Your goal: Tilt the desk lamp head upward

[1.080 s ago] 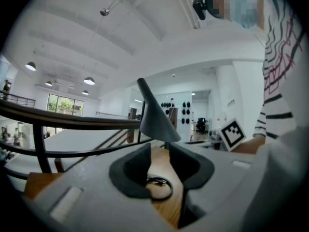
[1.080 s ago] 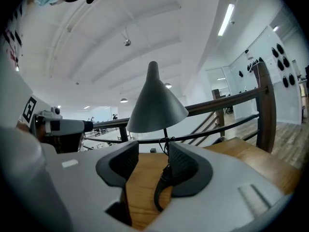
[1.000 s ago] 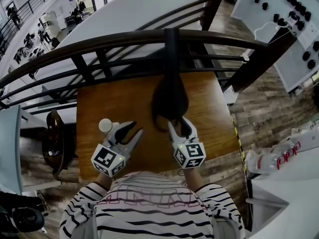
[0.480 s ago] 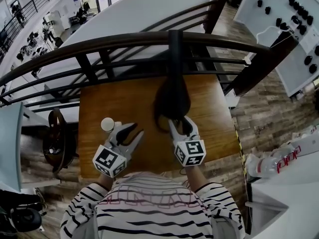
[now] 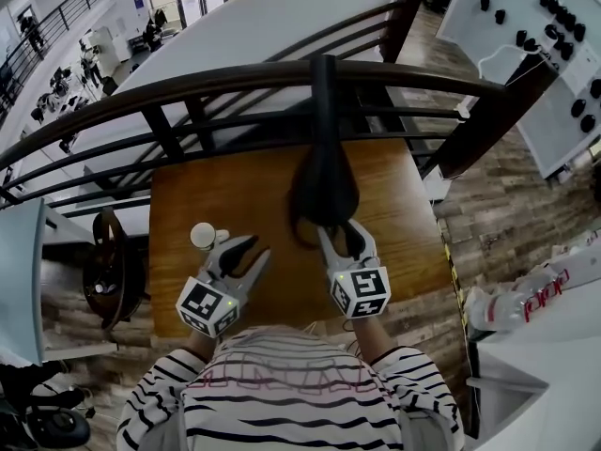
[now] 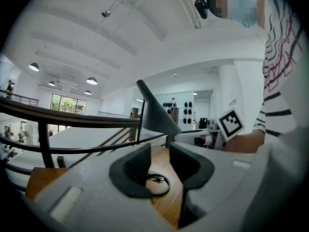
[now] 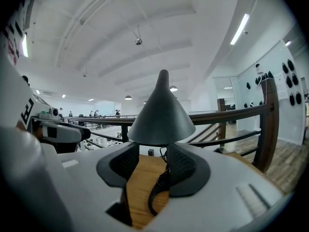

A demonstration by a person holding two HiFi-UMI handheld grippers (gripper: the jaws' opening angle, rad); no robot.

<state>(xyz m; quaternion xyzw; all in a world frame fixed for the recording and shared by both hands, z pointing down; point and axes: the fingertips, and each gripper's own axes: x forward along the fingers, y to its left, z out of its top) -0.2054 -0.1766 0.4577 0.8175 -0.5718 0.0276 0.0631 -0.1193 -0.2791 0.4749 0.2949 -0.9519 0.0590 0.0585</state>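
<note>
The black desk lamp stands on the wooden desk (image 5: 216,186), its cone-shaped head (image 5: 324,191) pointing down and its arm (image 5: 324,92) running back toward the railing. My right gripper (image 5: 340,238) is open at the near rim of the head. In the right gripper view the lamp head (image 7: 161,112) hangs just beyond and above the right gripper (image 7: 152,161), with nothing between the pads; I cannot tell if they touch. My left gripper (image 5: 246,249) is open to the left of the lamp, holding nothing. From the left gripper (image 6: 158,161) the lamp head (image 6: 154,115) shows further off.
A small white round object (image 5: 202,236) sits on the desk just left of my left gripper. The lamp's black cable (image 7: 157,190) loops on the wood under the head. A dark curved railing (image 5: 188,87) borders the desk's far side. A dark chair (image 5: 108,266) stands left.
</note>
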